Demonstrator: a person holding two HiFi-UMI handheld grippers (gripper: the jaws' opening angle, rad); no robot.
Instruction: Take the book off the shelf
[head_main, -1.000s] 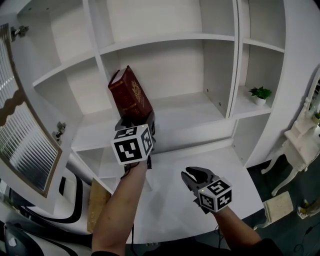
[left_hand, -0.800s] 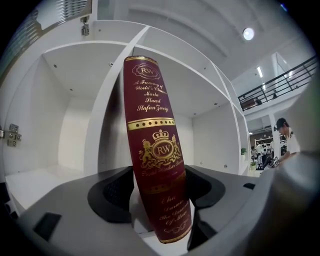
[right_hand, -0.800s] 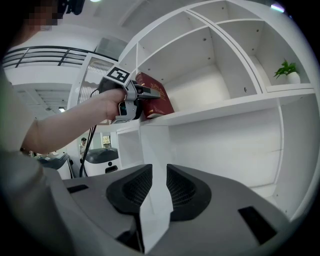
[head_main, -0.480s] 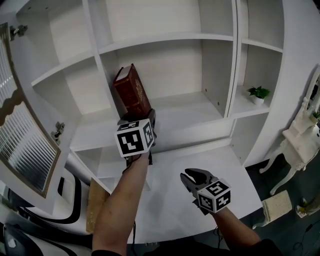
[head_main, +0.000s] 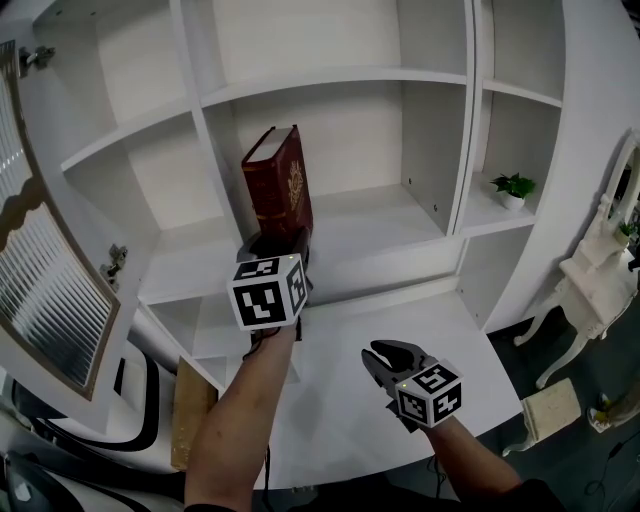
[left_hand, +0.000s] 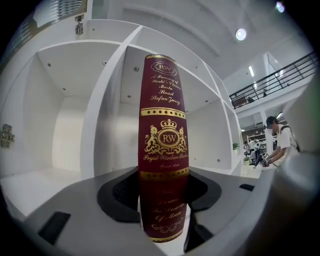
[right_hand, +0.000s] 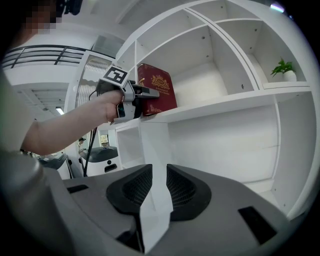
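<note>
Dark-red hardback book (head_main: 280, 180), gilt-lettered, is shown upright on the white wooden shelf (head_main: 390, 225). Its lower spine is clamped by the left hand-held gripper (head_main: 275, 242), whose jaws have just been closing on it, presumably so that it can be drawn out. The right hand-held gripper (head_main: 386, 352) is held low, narrowly parted and empty.

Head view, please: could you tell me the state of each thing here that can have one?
Book: upright on the shelf, gripped low on its spine.
Left gripper: jaws have just been closing, now shut on the book.
Right gripper: jaws slightly apart, empty.
Door: swung open.
Plant: upright.
</note>
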